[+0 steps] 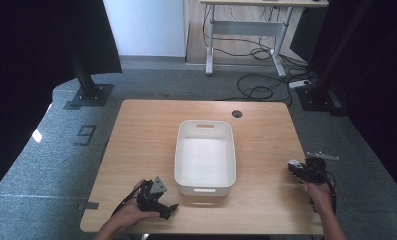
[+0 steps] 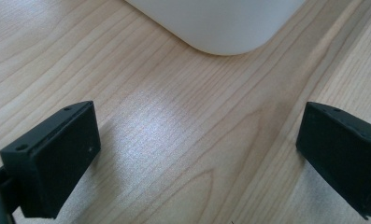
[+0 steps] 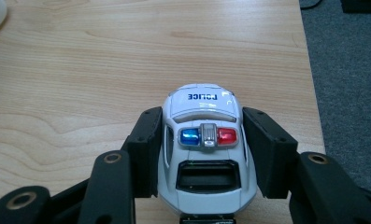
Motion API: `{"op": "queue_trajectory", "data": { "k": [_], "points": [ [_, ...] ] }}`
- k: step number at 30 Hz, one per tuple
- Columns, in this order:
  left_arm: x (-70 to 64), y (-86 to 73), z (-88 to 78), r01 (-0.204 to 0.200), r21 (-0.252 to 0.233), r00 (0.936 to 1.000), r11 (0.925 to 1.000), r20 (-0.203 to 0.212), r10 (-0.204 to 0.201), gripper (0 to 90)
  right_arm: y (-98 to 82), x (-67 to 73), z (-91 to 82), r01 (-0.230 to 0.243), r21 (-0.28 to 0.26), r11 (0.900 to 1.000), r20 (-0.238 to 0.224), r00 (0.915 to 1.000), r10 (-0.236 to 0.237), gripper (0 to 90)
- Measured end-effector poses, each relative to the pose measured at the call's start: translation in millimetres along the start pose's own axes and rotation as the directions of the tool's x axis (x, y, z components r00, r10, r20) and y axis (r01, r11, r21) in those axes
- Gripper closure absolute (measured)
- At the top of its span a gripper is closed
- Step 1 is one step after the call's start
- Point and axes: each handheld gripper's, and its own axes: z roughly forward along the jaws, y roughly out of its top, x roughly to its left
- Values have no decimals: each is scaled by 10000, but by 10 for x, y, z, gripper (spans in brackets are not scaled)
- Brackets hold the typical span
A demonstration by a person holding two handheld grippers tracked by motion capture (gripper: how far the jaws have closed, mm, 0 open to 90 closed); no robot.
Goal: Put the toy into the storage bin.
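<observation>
High view looks down on the table (image 1: 146, 130); gripper views skim it closely.

— Where's the bin (image 1: 205, 157)?
— Mid counter (image 1: 146, 130), toward the near edge. The left gripper (image 1: 172, 206) rests just left of its near corner.
— And the toy car (image 3: 204, 144)?
— Between the right gripper's (image 3: 203, 151) jaws, at the counter's right edge

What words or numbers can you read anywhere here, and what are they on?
"POLICE": on the toy car held in the right gripper, upside down as the right gripper view shows it.
"9": marked on the grey floor, left of the table.
Nothing else is legible.
</observation>
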Motion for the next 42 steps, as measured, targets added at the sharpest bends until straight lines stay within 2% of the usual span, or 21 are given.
{"op": "queue_trajectory", "data": {
  "k": [8,18,25,34,42],
  "points": [
    [0,0,0,3,0,10000,10000,1,-3,0,8,41,-86,55,-202,9998,-283,9996,-61,502],
    [0,0,0,2,1,10000,10000,0,-2,0,25,75,-157,92,-400,9992,-349,9993,-106,502],
    [0,0,0,0,2,10000,10000,-1,0,0,45,124,-221,322,-595,9977,-294,9990,-340,502],
    [0,0,0,-1,4,10000,10000,0,1,0,76,202,-273,497,-775,9957,-444,9976,-533,502],
    [0,0,0,0,2,10000,10000,-1,0,0,90,205,-313,389,-891,9953,-531,9976,-438,502]
  ]
}}
